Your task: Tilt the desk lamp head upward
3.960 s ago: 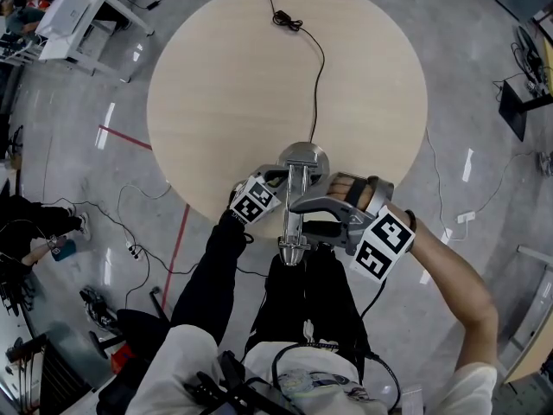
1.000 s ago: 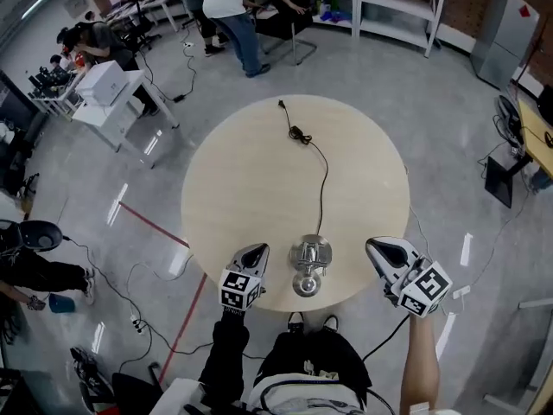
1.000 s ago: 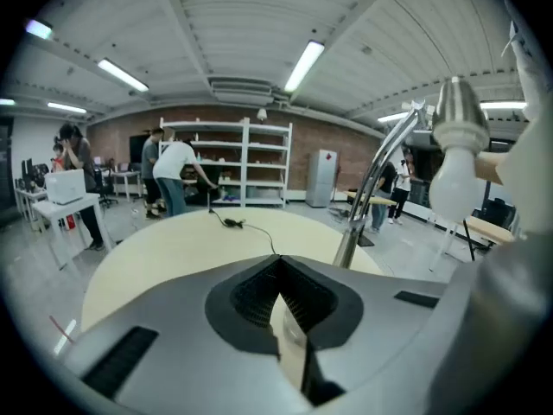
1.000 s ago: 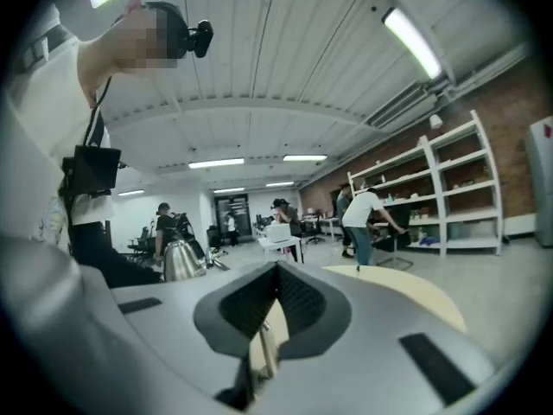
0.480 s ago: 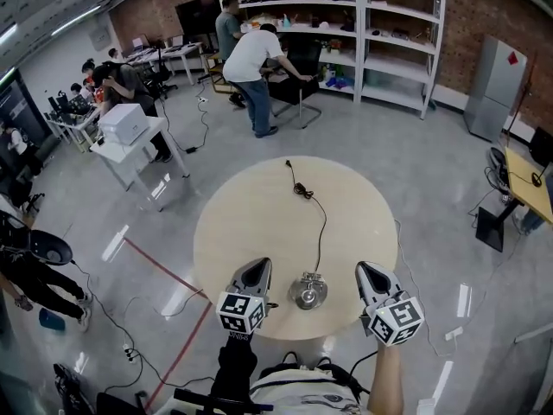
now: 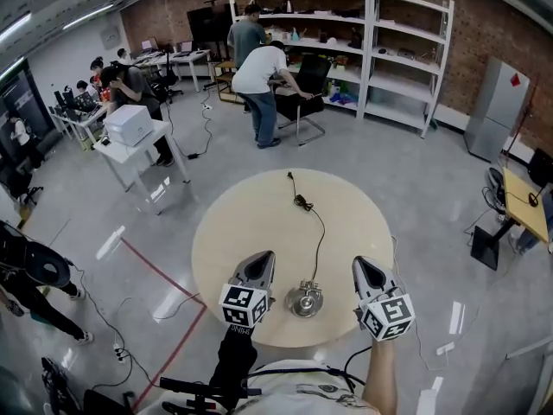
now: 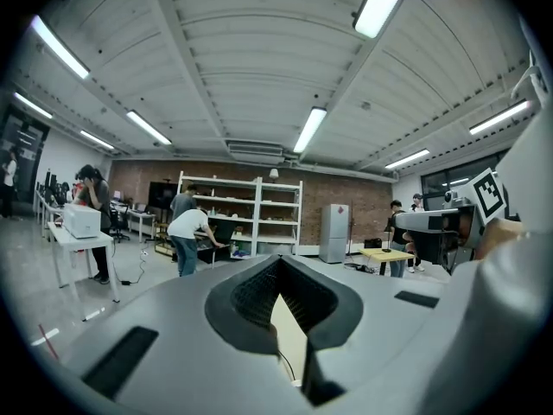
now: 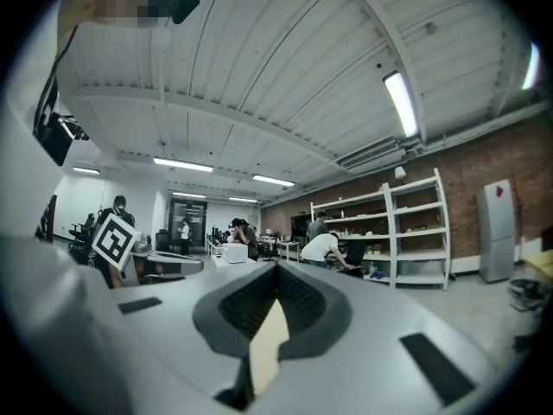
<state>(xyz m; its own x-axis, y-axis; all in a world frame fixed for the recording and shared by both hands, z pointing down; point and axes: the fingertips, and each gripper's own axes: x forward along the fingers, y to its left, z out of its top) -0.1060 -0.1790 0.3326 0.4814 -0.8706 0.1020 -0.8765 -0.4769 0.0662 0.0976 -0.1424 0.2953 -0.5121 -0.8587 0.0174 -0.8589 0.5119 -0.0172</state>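
Lamp: A chrome desk lamp (image 6: 304, 299) stands at the near edge of a round wooden desk (image 6: 251, 223), right in front of the person. It sits between the two claws, and neither claw touches it.
Lamp head: From steeply above, the head shows only as a shiny shape over the round base. Its tilt cannot be judged from this angle.
Cord: A black cord (image 6: 321, 223) runs from the lamp across the desk to a small coil. Its plug (image 6: 289, 176) lies loose near the far edge.
Left claw (image 6: 263, 260): It is held in the air just left of the lamp, pointing out level across the room. Its jaws are pressed together with nothing between them.
Right claw (image 6: 361, 265): It is held in the air to the right of the lamp, also pointing level. Its jaws are pressed together and hold nothing.
Progress: No claw is working on the lamp. Both are clear of it and empty, so either the tilt is finished or no grip is being made.
Left to do: If the head still needs raising, a claw must come back down to it.
Surroundings: This is a workshop with a grey floor. Metal shelving (image 6: 389, 50) lines a brick wall and people (image 6: 263, 72) work beyond the desk.
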